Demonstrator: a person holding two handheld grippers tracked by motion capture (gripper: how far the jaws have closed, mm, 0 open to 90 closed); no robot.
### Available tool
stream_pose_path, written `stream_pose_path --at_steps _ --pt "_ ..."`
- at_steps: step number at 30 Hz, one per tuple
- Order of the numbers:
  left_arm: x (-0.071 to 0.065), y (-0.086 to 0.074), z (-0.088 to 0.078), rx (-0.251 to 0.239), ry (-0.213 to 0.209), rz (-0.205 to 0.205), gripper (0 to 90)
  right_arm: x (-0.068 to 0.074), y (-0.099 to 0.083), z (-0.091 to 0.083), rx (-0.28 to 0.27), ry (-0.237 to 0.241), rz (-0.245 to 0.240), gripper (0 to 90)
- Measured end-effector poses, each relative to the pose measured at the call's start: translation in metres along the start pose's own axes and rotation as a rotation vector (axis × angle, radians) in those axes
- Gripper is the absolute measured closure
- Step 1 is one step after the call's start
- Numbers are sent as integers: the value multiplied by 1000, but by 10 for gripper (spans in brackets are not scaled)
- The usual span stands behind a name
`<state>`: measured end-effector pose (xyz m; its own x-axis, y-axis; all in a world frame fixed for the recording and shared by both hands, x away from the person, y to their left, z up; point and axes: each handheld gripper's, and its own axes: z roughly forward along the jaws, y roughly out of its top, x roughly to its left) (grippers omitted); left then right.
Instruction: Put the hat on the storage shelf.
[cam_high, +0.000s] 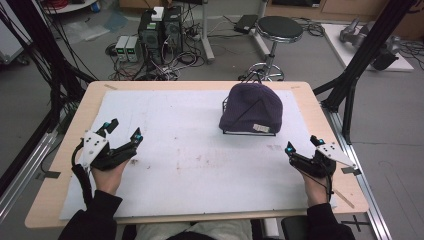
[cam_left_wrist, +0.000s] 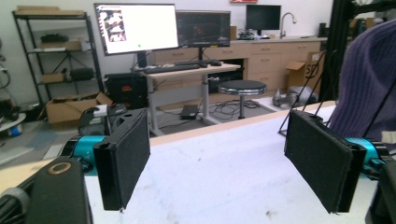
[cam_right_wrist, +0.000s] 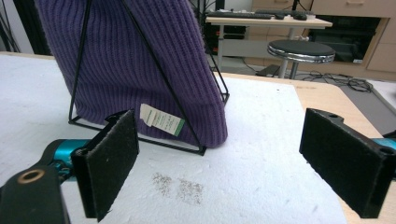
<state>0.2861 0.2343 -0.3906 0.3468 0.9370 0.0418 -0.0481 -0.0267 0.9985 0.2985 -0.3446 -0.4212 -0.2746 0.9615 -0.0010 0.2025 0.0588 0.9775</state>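
Black-padded left gripper (cam_high: 122, 131) and right gripper (cam_high: 303, 144) gape wide, empty, near purple beanie (cam_high: 251, 106).

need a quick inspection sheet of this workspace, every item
surface: white sheet on a wooden table, faint brown stains
job's things: purple knit beanie with a label, draped over a black wire stand
clutter: nothing seen
grippers: left gripper and right gripper rest on the sheet, jaws open, nothing between them
cables: tangle on the floor beyond the table
surroundings: black stool, monitors, cardboard boxes
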Motion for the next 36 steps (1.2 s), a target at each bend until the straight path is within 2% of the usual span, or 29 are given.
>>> stream_pose_path --at_steps 6,9,13,15,20,25,36 --pt "8 -16 -13 10 31 -29 226 2 -5 -2 0 -7 -7 111" --pt "9 -25 -16 24 46 -30 226 3 -9 -1 9 -11 0 111" --pt "10 -27 -21 31 43 -12 225 4 -14 -2 13 -24 12 112" --pt "9 -29 -24 33 36 -24 227 4 -16 -3 4 -40 27 111" --pt "6 -41 -23 98 29 -11 226 5 -18 -5 -7 -57 33 111" --pt "6 -42 -23 102 27 -18 225 6 -19 -3 -7 -41 19 111" --pt "6 -44 -25 108 32 -26 225 7 -19 0 1 -31 20 111"
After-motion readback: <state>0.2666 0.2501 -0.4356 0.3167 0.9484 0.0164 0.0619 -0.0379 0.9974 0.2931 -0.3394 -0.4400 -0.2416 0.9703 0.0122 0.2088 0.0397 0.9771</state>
